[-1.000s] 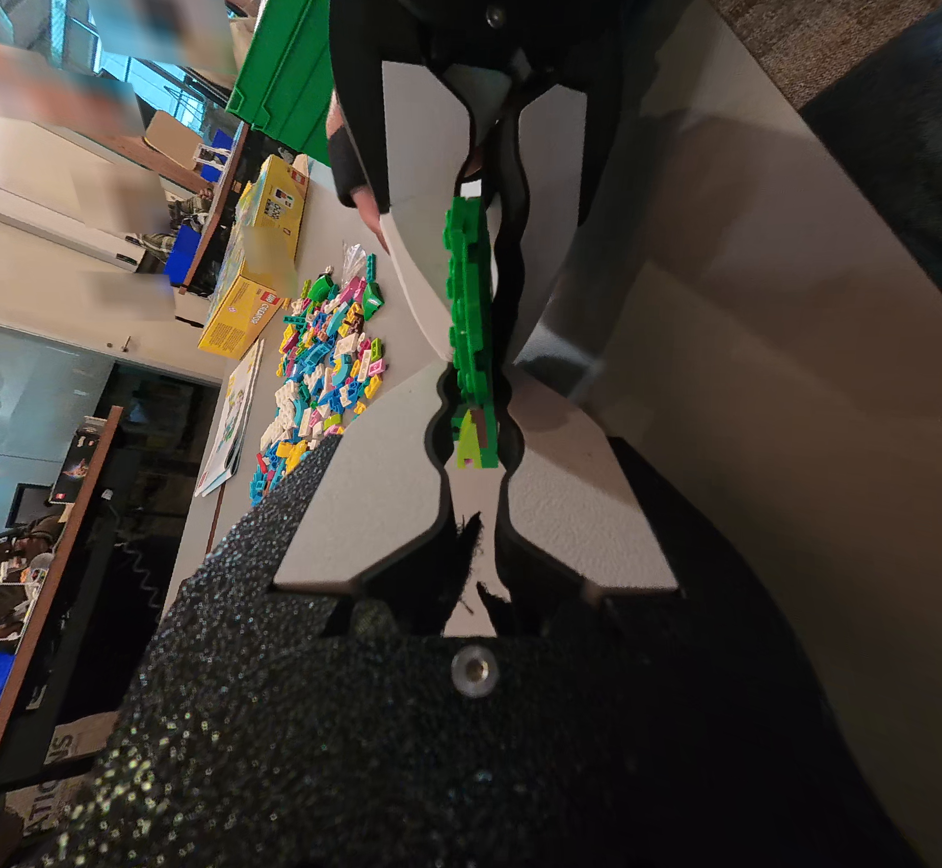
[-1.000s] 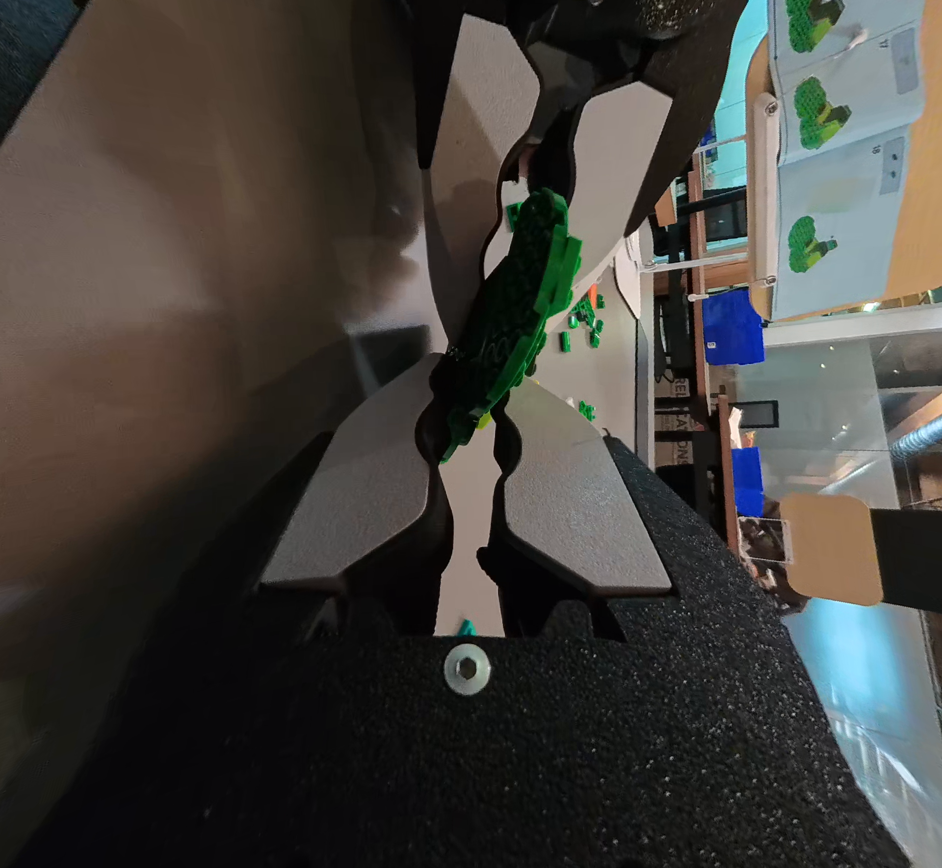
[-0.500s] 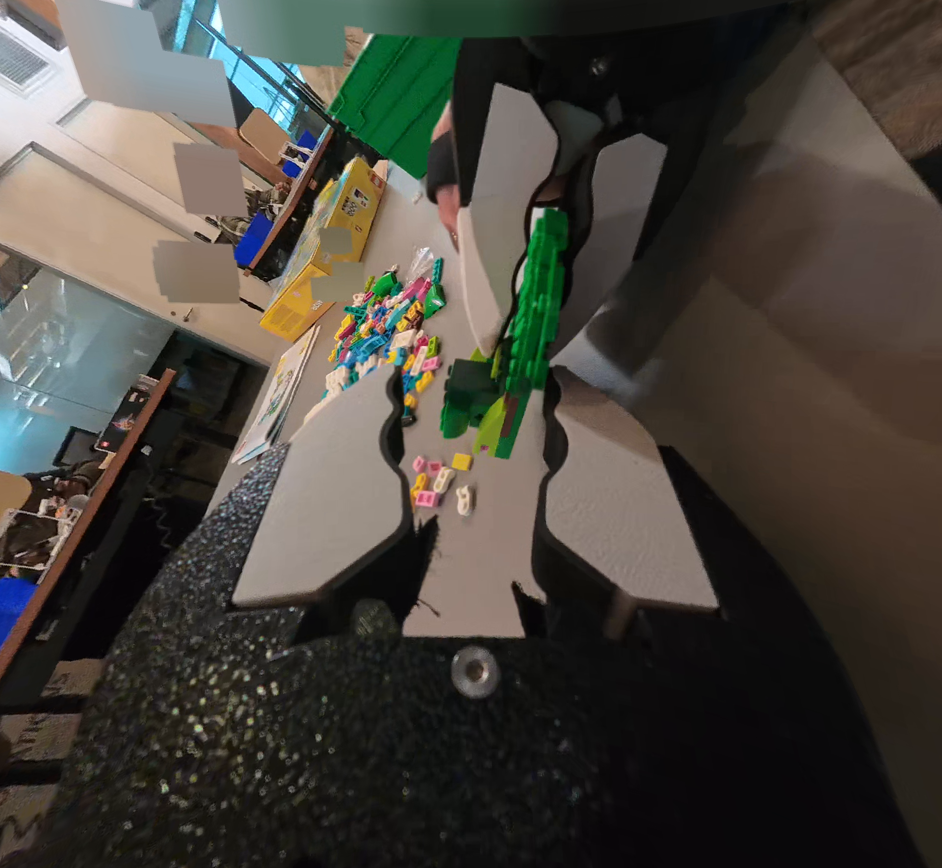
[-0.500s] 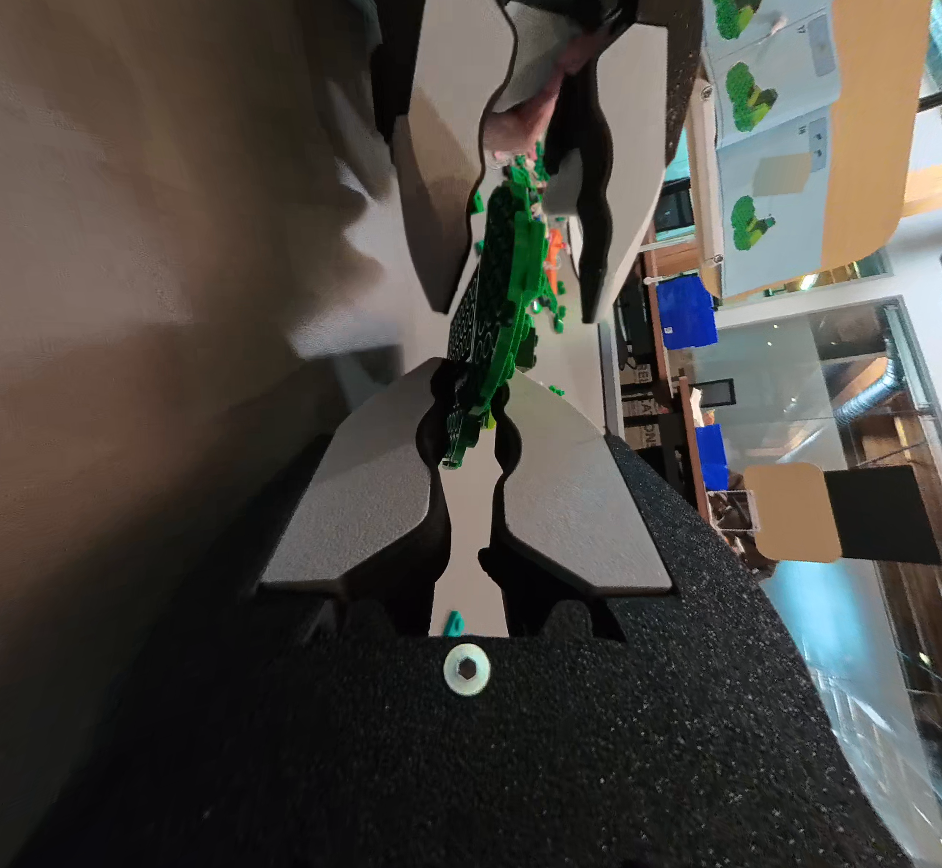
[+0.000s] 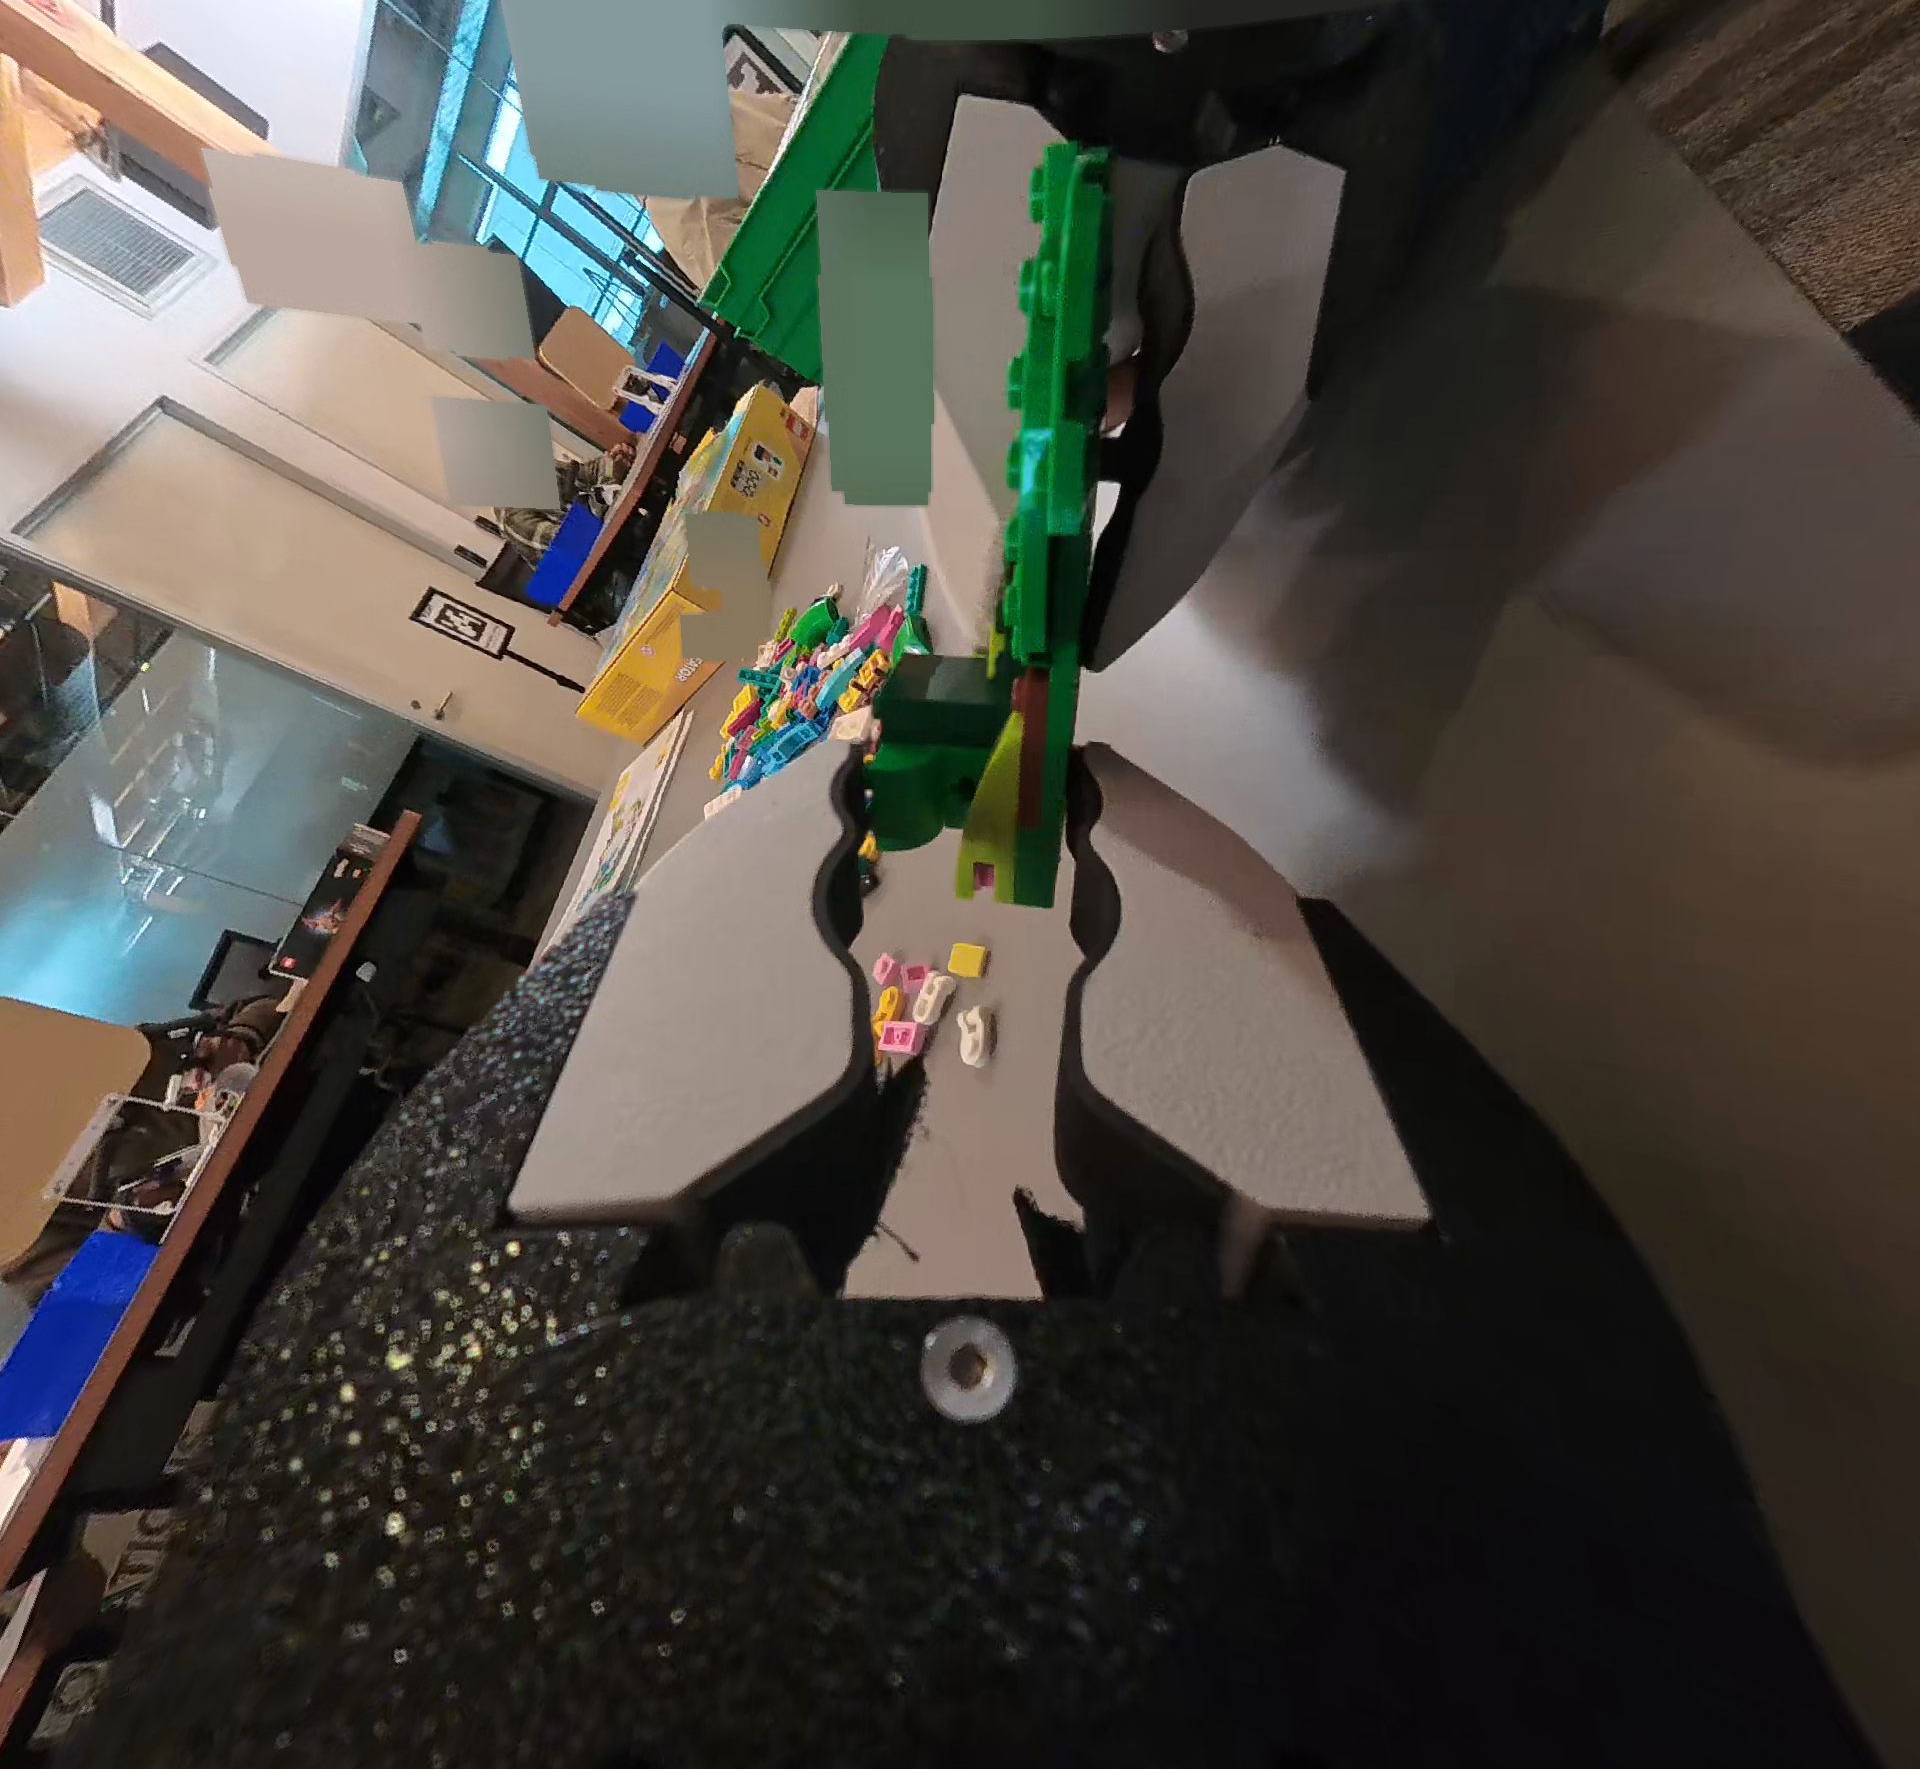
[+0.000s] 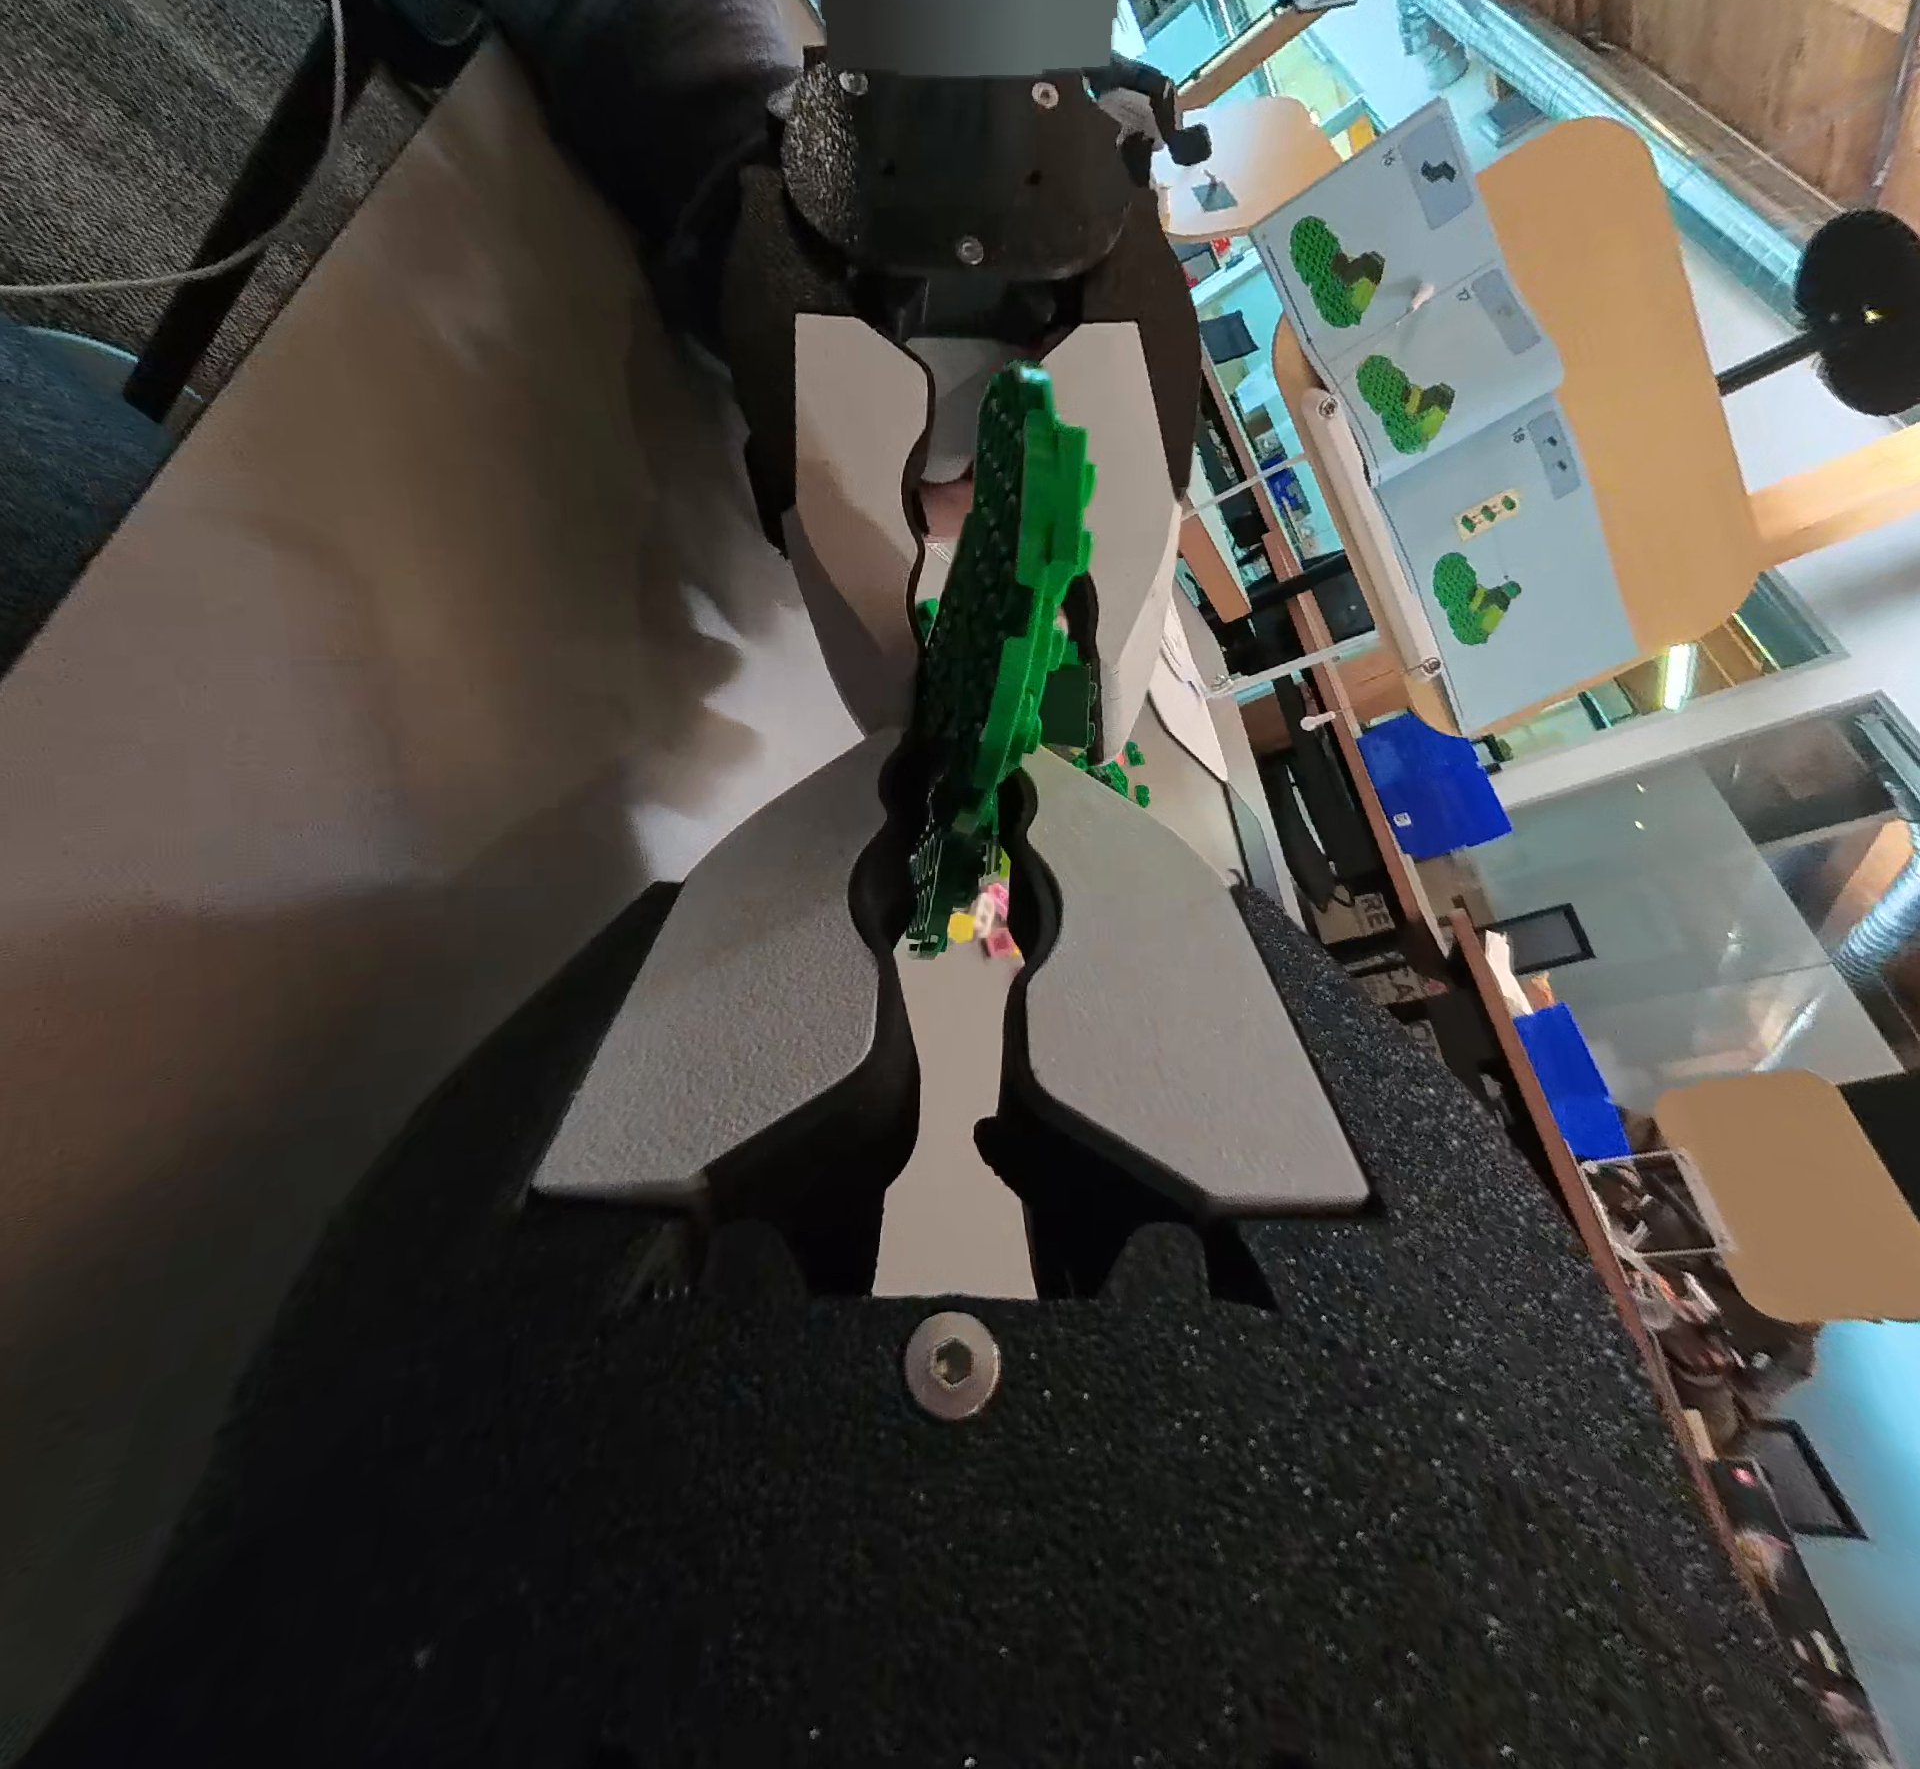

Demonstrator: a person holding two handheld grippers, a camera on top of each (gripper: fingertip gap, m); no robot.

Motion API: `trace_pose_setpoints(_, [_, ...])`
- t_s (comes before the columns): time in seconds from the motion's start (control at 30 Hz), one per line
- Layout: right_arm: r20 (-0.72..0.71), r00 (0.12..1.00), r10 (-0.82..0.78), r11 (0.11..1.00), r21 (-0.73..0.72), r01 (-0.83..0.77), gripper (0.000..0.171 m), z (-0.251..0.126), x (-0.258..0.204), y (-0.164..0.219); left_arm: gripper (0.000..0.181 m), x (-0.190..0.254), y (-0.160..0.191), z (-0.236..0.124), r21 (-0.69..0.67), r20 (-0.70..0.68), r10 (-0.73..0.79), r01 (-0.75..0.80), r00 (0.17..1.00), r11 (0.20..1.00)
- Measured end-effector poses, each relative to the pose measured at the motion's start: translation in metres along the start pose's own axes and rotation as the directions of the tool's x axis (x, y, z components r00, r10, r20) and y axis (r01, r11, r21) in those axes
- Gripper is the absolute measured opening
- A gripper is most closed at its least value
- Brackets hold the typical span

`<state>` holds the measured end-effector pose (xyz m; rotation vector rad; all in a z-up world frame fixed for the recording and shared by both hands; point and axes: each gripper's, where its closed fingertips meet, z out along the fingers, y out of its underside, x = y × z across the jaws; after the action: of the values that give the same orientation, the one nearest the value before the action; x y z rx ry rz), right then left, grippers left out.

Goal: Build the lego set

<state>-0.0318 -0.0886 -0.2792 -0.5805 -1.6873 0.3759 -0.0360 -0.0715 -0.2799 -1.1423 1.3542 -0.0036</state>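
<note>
Grey table [image 5: 1558, 784], right gripper [image 6: 956, 836] pinching green plate [image 6: 997, 639], left gripper [image 5: 966, 815] jaws spread beside it

Green plate [image 5: 1055, 431] between spread claw [image 5: 966, 815]

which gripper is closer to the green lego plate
Right. The right gripper is shut on one end of the green lego plate; the left gripper is open, straddling the other end.
</note>
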Motion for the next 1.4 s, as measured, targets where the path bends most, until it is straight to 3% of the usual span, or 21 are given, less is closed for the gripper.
trace_pose_setpoints(0.33, [0.033,0.998,0.051,0.998,0.021,-0.051,0.021,0.002,-0.003,-0.003,0.035,0.003,0.006,0.003,-0.047,-0.003,0.046,-0.046,0.999,0.998])
trace_pose_setpoints(0.93, [0.082,0.991,0.108,0.994,-0.007,-0.108,0.014,0.005,-0.009,0.001,0.035,0.011,0.012,0.008,-0.091,-0.045,0.036,-0.04,0.998,0.995])
trace_pose_setpoints(1.0, [0.078,0.992,0.1,0.995,-0.017,-0.099,0.027,0.003,-0.009,0.003,0.035,0.005,0.017,0.009,-0.133,-0.006,0.042,-0.042,0.999,0.99])
trace_pose_setpoints(1.1, [0.048,0.996,0.072,0.995,-0.069,-0.068,0.036,-0.002,-0.004,0.017,0.035,-0.002,0.038,0.009,-0.247,0.025,0.053,-0.045,0.998,0.968])
trace_pose_setpoints(1.23, [0.004,0.997,0.081,0.983,-0.167,-0.079,0.036,-0.019,0.012,0.05,0.035,-0.004,0.049,0.009,-0.32,0.032,0.086,-0.071,0.996,0.945])
trace_pose_setpoints(1.4, [0.069,0.923,0.378,0.87,-0.368,-0.329,0.023,-0.04,0.022,0.105,0.035,-0.004,0.05,0.01,-0.36,0.022,0.197,-0.176,0.98,0.916])
